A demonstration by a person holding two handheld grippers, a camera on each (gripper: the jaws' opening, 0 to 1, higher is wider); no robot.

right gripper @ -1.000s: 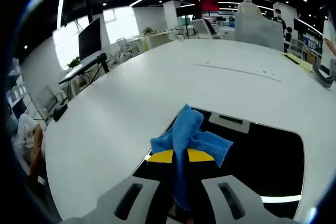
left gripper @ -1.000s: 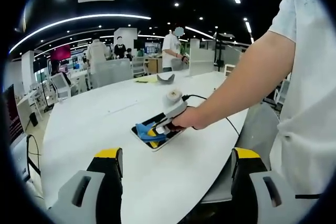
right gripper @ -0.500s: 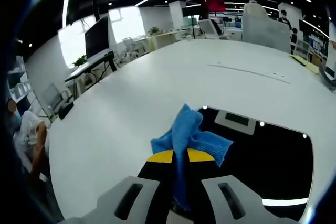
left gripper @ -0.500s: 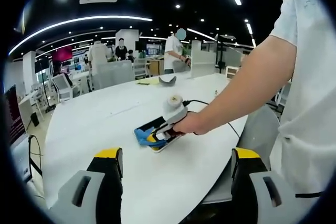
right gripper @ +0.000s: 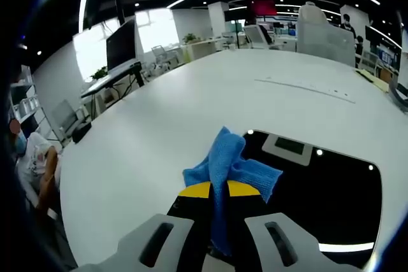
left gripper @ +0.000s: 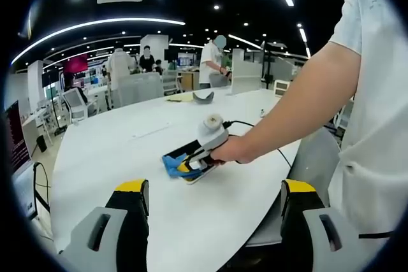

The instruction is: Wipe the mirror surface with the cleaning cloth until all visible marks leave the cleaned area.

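Note:
A flat rectangular mirror (right gripper: 319,183) with a white frame lies on the big white table (right gripper: 191,106) and reflects the dark ceiling and its lights. My right gripper (right gripper: 218,190) is shut on a blue cleaning cloth (right gripper: 229,164), which rests on the mirror's near left edge. In the left gripper view the same mirror (left gripper: 189,151) sits mid-table, with the cloth (left gripper: 171,164) at its near end and the right gripper (left gripper: 191,162) held by a person's hand (left gripper: 231,151). My left gripper (left gripper: 214,199) is open, held above the table's near edge with nothing between its jaws.
A person's arm and white shirt (left gripper: 376,132) take up the right of the left gripper view. A black cable (left gripper: 245,119) trails from the right gripper. A grey object (left gripper: 202,95) and a yellow sheet (left gripper: 177,97) lie at the table's far end. People and chairs stand beyond.
The right gripper slid the cloth across the mirror toward its near left edge a second ago, then held almost still. The left gripper has not moved.

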